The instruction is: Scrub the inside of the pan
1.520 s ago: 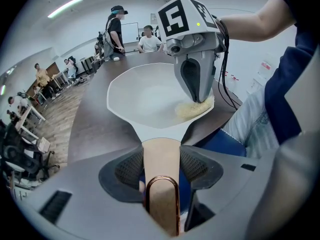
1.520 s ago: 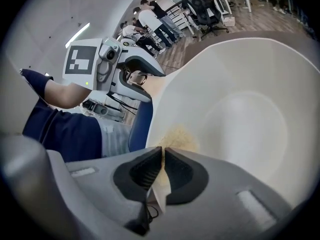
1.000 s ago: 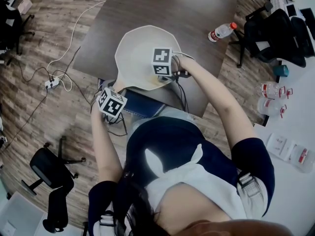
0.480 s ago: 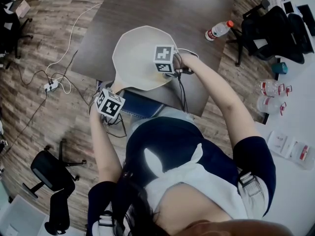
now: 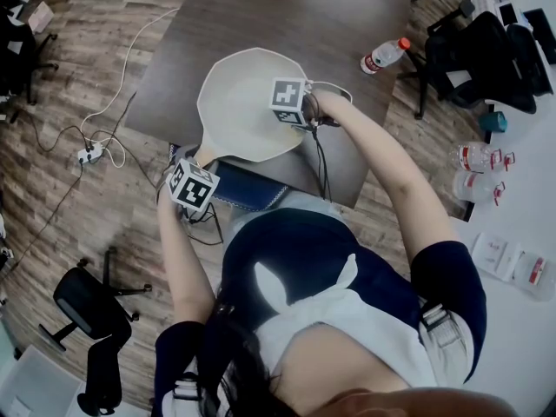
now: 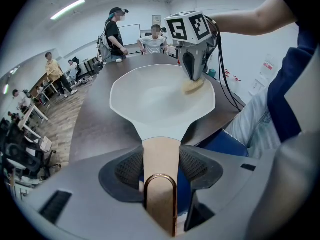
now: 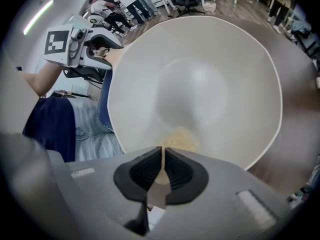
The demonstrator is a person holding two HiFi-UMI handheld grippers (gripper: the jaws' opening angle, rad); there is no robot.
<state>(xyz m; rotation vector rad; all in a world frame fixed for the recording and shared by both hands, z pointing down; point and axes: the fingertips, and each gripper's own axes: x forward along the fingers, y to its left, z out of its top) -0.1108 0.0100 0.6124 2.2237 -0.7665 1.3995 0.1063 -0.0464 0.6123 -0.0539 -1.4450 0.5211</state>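
Note:
A white pan (image 5: 234, 102) lies on the dark table (image 5: 347, 16), its tan handle (image 6: 161, 159) pointing at the person. My left gripper (image 6: 161, 156) is shut on that handle at the table's near edge; in the head view its marker cube (image 5: 193, 187) hides the jaws. My right gripper (image 5: 295, 122) points steeply down into the pan's right side, shut on a yellowish sponge (image 7: 180, 139). The sponge (image 6: 192, 86) rests on the pan's inner wall (image 7: 210, 79) near the rim. In the right gripper view the jaws (image 7: 163, 159) stand almost together.
A water bottle (image 5: 387, 56) with a red cap lies on the table's far right corner. Office chairs (image 5: 486, 50) stand at the right, another chair (image 5: 87, 302) at the lower left. A power strip (image 5: 91, 150) and cables lie on the floor. People (image 6: 117, 31) stand behind the table.
My right gripper has slid the sponge a little along the pan's right side, away from the person, and has turned somewhat. The left gripper and the handle have stayed put.

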